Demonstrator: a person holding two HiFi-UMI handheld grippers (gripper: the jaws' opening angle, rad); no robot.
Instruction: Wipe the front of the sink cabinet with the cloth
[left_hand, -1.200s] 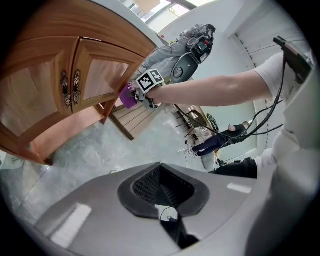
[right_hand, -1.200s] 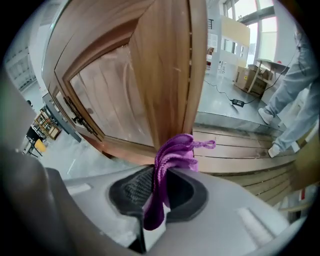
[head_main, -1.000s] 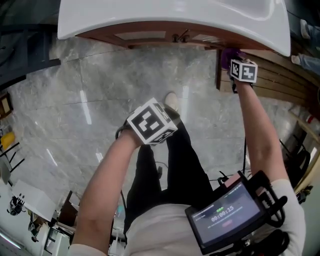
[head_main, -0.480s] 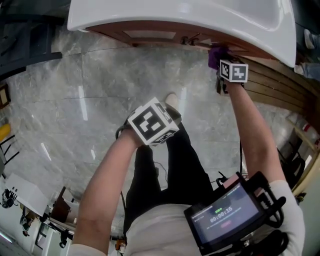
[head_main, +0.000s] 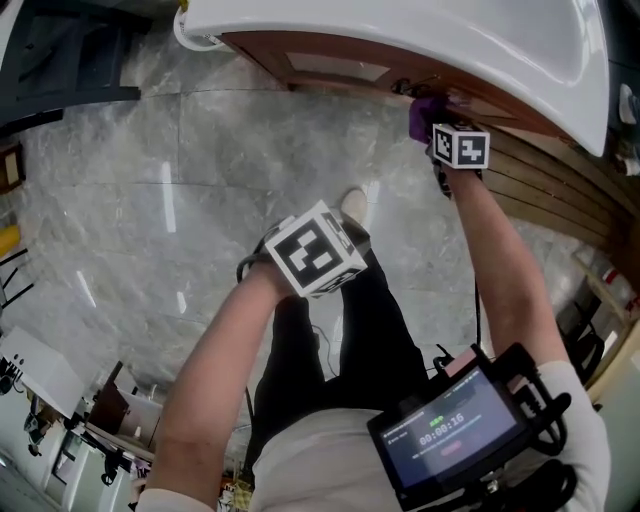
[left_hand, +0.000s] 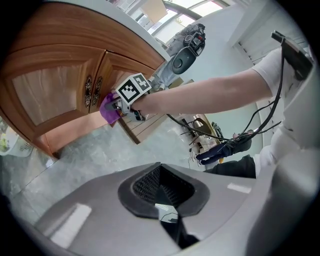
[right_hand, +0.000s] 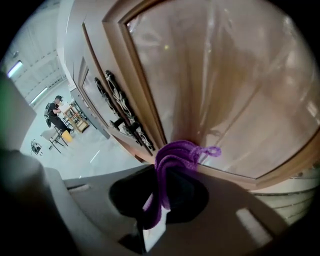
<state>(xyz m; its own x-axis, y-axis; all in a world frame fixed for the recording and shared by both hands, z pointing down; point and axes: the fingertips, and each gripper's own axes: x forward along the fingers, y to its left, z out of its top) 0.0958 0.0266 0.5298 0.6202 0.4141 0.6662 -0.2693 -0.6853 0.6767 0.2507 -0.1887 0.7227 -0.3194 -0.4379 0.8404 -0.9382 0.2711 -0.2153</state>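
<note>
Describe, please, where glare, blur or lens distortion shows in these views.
Head view: light streaks glare off the glossy floor, otherwise sharp. Left gripper view: fisheye bows the cabinet, corners dark. Right gripper view: pale sheen on the door panel; the purple cloth near the lens is soft.

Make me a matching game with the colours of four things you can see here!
Things:
1. cloth
2. sink
3. cabinet door
4. floor

Colours:
A. white
B. grey
C. purple
D. brown

Right pairs: 1-C, 2-A, 3-D, 4-B.
</note>
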